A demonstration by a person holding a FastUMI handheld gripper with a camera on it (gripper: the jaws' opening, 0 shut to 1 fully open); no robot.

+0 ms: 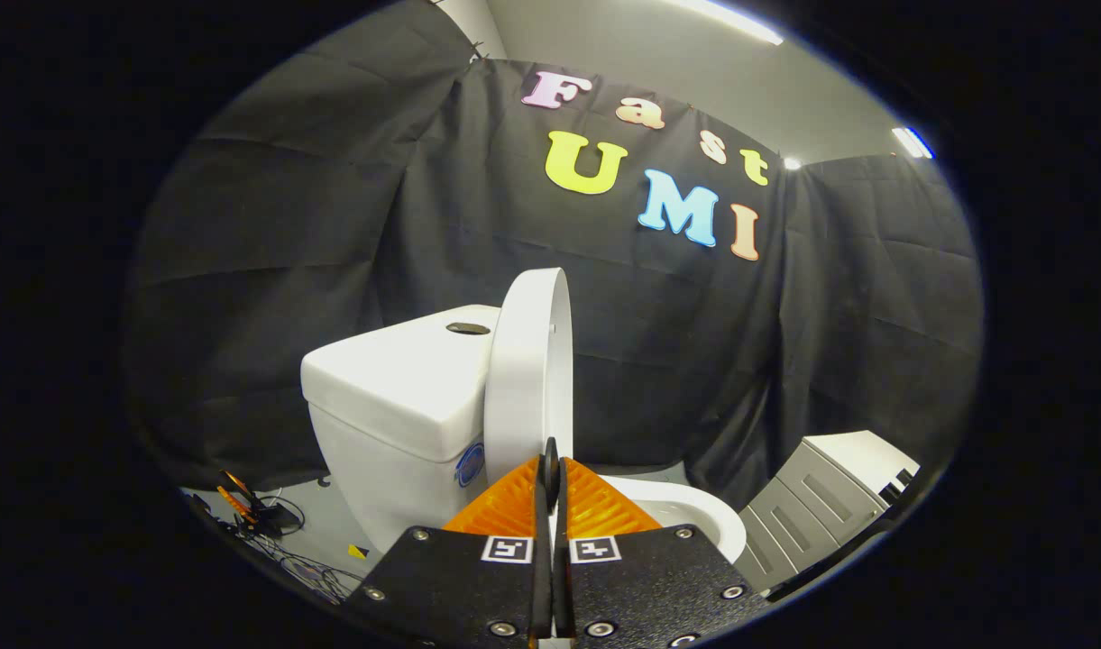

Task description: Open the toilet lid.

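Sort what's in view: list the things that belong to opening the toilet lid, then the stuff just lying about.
Job:
toilet lid, raised upright
toilet bowl
tank
hand-held gripper, fingers closed together, just before the lid's edge

Lying about:
grey cabinet beside the bowl
cables on the floor beside the tank

Behind everything we see black cloth [289,225] hung in creased folds as the booth's wall, with a corner seam running down where two sheets meet. Above it we make out a pale ceiling [658,63] carrying a long strip light [730,20] and a second, shorter light [912,141] further along. Low down on the grey floor [334,523] we find a tangle of dark cables [307,568], and by them a small black-and-orange device [243,505]; we cannot tell what it is. On the other side we see a grey cabinet [807,514] with panelled fronts and a white top.
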